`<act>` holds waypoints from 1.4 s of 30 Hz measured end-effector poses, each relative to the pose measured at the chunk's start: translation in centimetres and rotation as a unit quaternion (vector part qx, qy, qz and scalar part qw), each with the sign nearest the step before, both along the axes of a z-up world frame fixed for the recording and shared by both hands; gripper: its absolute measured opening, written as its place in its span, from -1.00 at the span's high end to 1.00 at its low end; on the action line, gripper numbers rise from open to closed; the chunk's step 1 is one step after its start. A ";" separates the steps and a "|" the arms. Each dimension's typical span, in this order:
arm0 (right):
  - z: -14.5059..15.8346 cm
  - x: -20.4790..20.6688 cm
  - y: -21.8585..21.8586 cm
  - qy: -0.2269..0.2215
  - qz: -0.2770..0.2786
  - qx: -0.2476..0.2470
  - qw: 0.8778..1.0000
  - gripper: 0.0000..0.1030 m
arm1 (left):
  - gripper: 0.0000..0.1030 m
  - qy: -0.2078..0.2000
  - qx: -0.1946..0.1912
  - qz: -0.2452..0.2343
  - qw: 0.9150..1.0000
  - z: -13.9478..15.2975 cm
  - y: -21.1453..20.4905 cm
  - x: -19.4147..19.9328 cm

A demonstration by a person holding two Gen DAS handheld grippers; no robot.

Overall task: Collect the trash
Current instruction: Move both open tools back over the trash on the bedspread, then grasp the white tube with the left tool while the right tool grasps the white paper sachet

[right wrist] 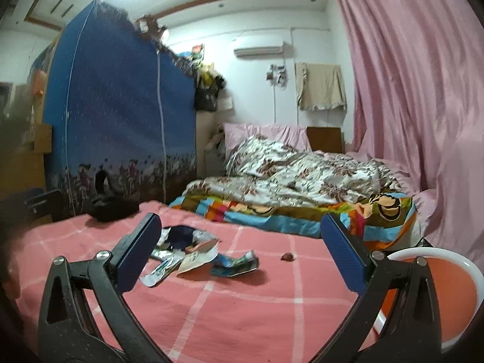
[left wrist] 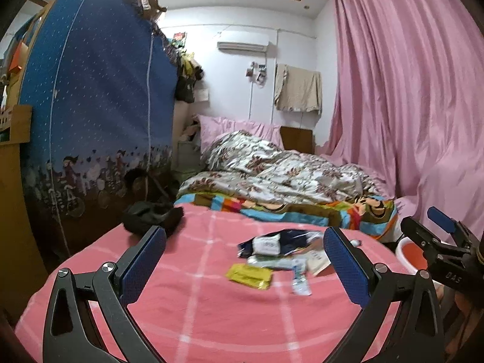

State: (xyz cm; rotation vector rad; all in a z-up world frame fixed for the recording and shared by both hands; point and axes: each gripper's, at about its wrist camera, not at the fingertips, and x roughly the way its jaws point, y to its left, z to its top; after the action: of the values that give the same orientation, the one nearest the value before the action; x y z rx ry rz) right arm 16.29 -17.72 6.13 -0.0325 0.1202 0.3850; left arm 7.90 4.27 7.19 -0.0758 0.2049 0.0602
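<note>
A: Any writing you can read?

B: Only on the right gripper (left wrist: pixel 447 236) as it shows at the right edge of the left wrist view: white letters that look like "DAS" on its black body. The wrappers carry print, but it is too blurred to read.

A: Where is the trash?

B: On the pink checked bedspread (left wrist: pixel 211 311), in a loose heap near the middle of the bed. From the left camera there is a yellow packet (left wrist: pixel 249 276) nearest, a dark blue wrapper (left wrist: pixel 278 242) behind it, and a small white and blue sachet (left wrist: pixel 299 281) just to the right of the yellow one. From the right camera a torn teal wrapper (right wrist: pixel 234 264) lies at the heap's right end, and a small reddish scrap (right wrist: pixel 287 256) sits apart, further right.

A: And the jaws?

B: The left gripper (left wrist: pixel 245 263) has its jaws spread wide, with nothing between them, and the heap shows in the gap. The right gripper (right wrist: pixel 239 257) is the same in its own view: wide apart, holding nothing.

A: What else is around?

B: A black garment (left wrist: pixel 151 214) at the bed's left edge, a floral quilt (left wrist: pixel 272 166) bunched further up, a blue fabric wardrobe (left wrist: pixel 99 106) on the left, a pink curtain (left wrist: pixel 408 90) on the right. An orange bin with a white rim (right wrist: pixel 447 284) stands beside the bed, partly behind the right finger.
</note>
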 end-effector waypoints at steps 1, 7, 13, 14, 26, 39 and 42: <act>-0.2 0.3 0.4 0.007 0.003 -0.006 1.000 -1.00 | -0.98 0.006 -0.001 0.000 1.000 -0.2 0.3 0.2; -1.6 2.5 2.0 0.058 0.016 -0.035 0.998 -1.00 | -0.98 0.076 -0.009 -0.014 0.997 -1.0 1.1 2.9; -3.1 5.9 2.9 0.137 0.042 -0.047 0.989 -0.68 | -0.85 0.165 -0.033 -0.039 0.985 -2.6 1.9 6.8; -3.2 6.3 3.1 0.146 0.046 -0.049 0.987 -0.63 | -0.79 0.180 -0.037 -0.043 0.982 -2.9 1.8 7.5; -5.0 10.4 4.8 0.224 0.079 -0.062 0.969 -0.12 | -0.25 0.293 -0.039 -0.099 0.950 -5.3 0.6 13.2; -5.6 11.3 5.7 0.252 0.102 -0.062 0.960 0.39 | 0.17 0.327 -0.008 -0.110 0.938 -6.4 0.2 15.1; -5.5 11.2 5.6 0.251 0.107 -0.056 0.960 0.60 | 0.36 0.327 -0.004 -0.117 0.938 -6.6 0.1 15.2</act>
State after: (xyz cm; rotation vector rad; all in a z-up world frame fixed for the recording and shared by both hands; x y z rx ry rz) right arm 27.45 -12.10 0.60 -0.0602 0.6461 0.5965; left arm 23.11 4.40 0.62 -0.0367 0.8790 -0.1567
